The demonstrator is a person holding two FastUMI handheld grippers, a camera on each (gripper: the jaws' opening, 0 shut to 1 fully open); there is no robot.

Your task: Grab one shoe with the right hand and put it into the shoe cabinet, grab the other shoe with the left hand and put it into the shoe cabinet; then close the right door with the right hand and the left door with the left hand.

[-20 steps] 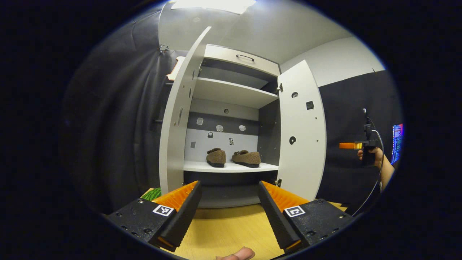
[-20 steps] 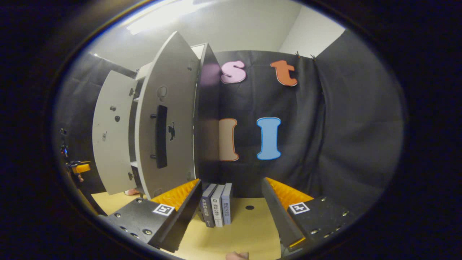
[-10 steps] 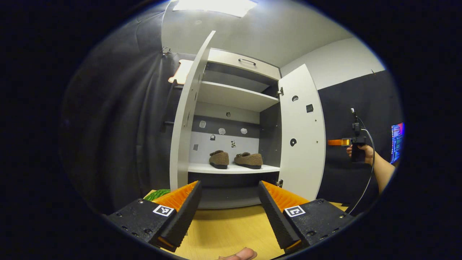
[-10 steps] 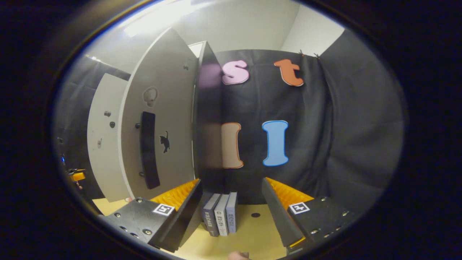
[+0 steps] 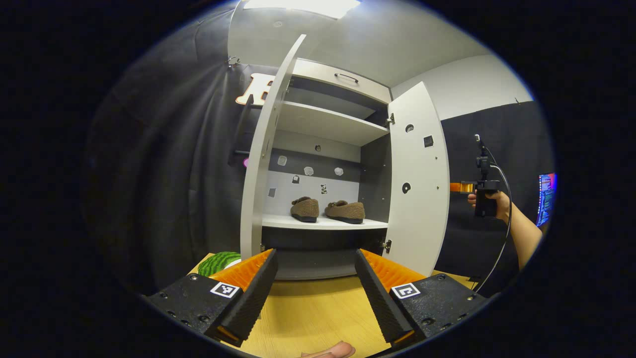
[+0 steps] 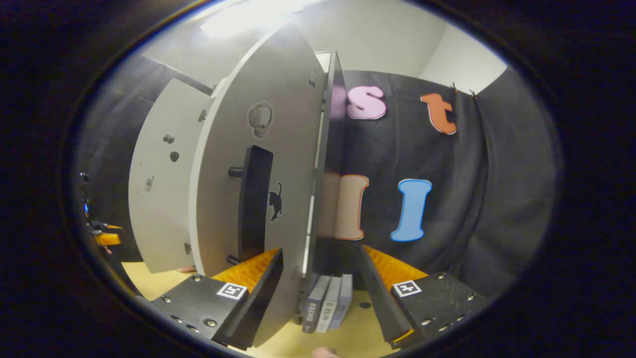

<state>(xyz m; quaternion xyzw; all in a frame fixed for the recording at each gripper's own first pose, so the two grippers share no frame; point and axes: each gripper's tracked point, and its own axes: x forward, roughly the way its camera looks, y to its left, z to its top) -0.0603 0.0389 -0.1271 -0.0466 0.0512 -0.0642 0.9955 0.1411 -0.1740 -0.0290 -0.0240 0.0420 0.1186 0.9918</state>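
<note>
Since a second ago the right gripper (image 6: 315, 293) has drawn closer to the right door (image 6: 293, 164), whose outer face with its black handle (image 6: 254, 199) now looms larger in the right gripper view. In the left gripper view the left door (image 5: 261, 164) has come to stand more edge-on, and the cabinet sits a little farther right.

In the left gripper view, a green striped thing (image 5: 217, 262) peeks out at the far left on the wooden tabletop (image 5: 313, 318). The shoe cabinet (image 5: 325, 164) stands open beyond the left gripper (image 5: 314, 293), whose fingers are spread wide with nothing between them. On the lower white shelf (image 5: 323, 223) two brown shoes rest side by side: the left shoe (image 5: 305, 208) and the right shoe (image 5: 345, 211), close but apart. The upper shelf (image 5: 328, 124) is bare. Farther right, past the right door's inner face, a hand (image 5: 489, 201) holds the other gripper up near the door's edge.

The right gripper view adds the door's handle side, a small cat sticker (image 6: 274, 201), and three upright books (image 6: 328, 308) on the tabletop behind the door's edge. The right gripper's fingers stand apart, the door's lower edge between them, neither clearly pressing it.
</note>
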